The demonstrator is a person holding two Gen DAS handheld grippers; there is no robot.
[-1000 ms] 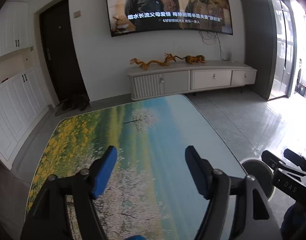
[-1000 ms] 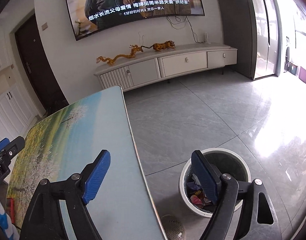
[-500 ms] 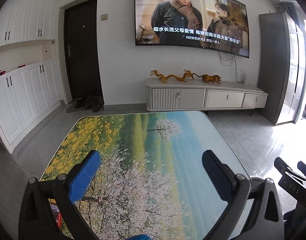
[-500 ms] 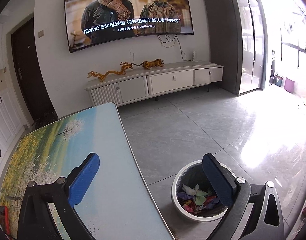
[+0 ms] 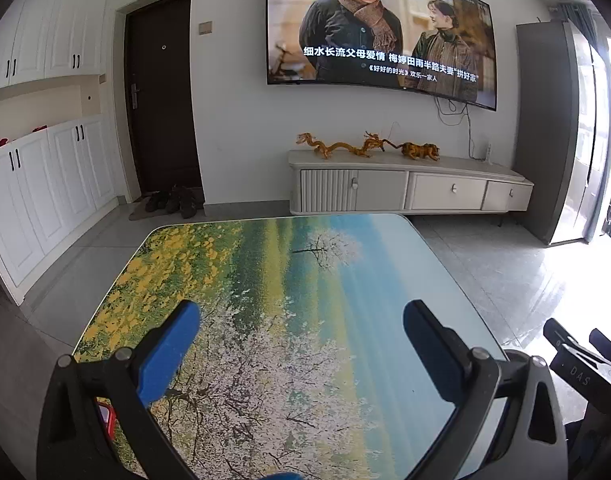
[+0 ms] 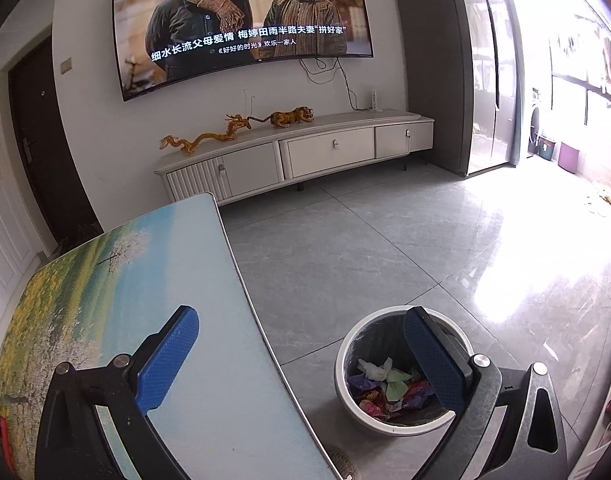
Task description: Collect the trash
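My left gripper (image 5: 301, 332) is open and empty above the table with the landscape print (image 5: 289, 280). My right gripper (image 6: 301, 336) is open and empty, held over the table's right edge (image 6: 241, 280). A white round trash bin (image 6: 347, 354) stands on the floor right of the table, partly behind my right finger (image 6: 433, 364). Crumpled wrappers and paper (image 6: 385, 384) lie inside it. A small red object (image 5: 105, 416) shows at the table's near left edge behind my left finger. The right gripper's body (image 5: 581, 364) shows at the right of the left wrist view.
A white TV cabinet (image 5: 405, 188) with dragon and tiger figurines stands at the far wall under a wall TV (image 5: 377, 28). White cupboards (image 5: 45, 184) and a dark door (image 5: 161, 96) are at the left. Grey tiled floor (image 6: 425, 248) spreads right.
Both grippers have risen and tilted up, so more of the wall and TV shows. Both jaws have opened wider. The bin's contents show more fully in the right wrist view.
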